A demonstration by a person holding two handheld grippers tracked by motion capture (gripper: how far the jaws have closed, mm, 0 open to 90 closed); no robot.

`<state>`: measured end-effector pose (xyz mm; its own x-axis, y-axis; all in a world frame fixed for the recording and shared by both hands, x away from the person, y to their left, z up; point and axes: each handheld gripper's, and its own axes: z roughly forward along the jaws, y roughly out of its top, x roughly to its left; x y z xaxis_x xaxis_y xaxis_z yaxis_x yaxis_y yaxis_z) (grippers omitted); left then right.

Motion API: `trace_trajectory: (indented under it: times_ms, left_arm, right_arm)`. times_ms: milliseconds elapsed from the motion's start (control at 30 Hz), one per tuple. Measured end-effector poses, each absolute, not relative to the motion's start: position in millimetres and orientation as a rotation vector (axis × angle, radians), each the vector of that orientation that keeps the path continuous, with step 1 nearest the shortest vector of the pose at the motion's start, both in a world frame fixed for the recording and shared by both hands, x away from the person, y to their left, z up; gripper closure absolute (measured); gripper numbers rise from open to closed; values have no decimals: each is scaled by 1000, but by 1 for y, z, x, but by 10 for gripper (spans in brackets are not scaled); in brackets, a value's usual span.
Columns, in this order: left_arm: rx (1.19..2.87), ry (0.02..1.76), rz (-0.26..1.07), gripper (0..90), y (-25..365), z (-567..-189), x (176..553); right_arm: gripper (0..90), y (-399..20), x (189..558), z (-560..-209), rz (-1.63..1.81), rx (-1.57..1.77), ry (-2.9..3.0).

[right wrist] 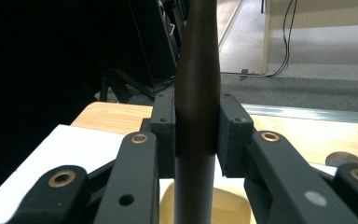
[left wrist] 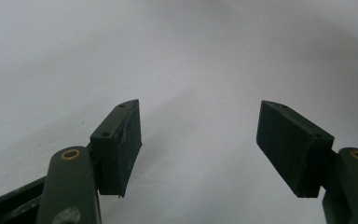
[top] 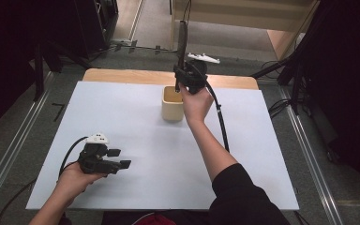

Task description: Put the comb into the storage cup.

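Note:
A long dark utensil handle [top: 182,42] stands upright over a cream cup [top: 172,104] at the back middle of the white table top [top: 136,136]. My right gripper [top: 179,76] is shut on the handle, just above the cup's right rim. In the right gripper view the two pads clamp the dark handle [right wrist: 198,70] from both sides, and its lower end points down at the cup [right wrist: 226,205]. My left gripper [top: 119,158] rests near the front left of the table. It is open with nothing between its jaws, and the left gripper view shows its fingertips [left wrist: 200,144] well apart over bare white surface.
A wooden strip [top: 122,75] runs along the table's far edge. Black stands and cables [top: 290,70] crowd the floor behind and to the right. A metal rail [top: 309,150] runs along the right side of the table.

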<state>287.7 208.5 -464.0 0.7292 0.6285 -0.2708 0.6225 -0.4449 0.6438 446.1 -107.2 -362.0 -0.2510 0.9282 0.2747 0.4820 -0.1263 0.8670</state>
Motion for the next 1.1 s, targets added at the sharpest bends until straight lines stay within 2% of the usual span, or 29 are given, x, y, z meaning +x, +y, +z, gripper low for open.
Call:
trace_trajectory:
  times_ms: [400,1100]
  left_arm:
    - [2178,926,15,320,210,-462,288]
    - [2181,934,28,320,215,-464,285]
  right_arm:
    - [700,-104,454,-373,1297,1553,1706]
    - [699,-99,445,-398,1301,1565,1717]
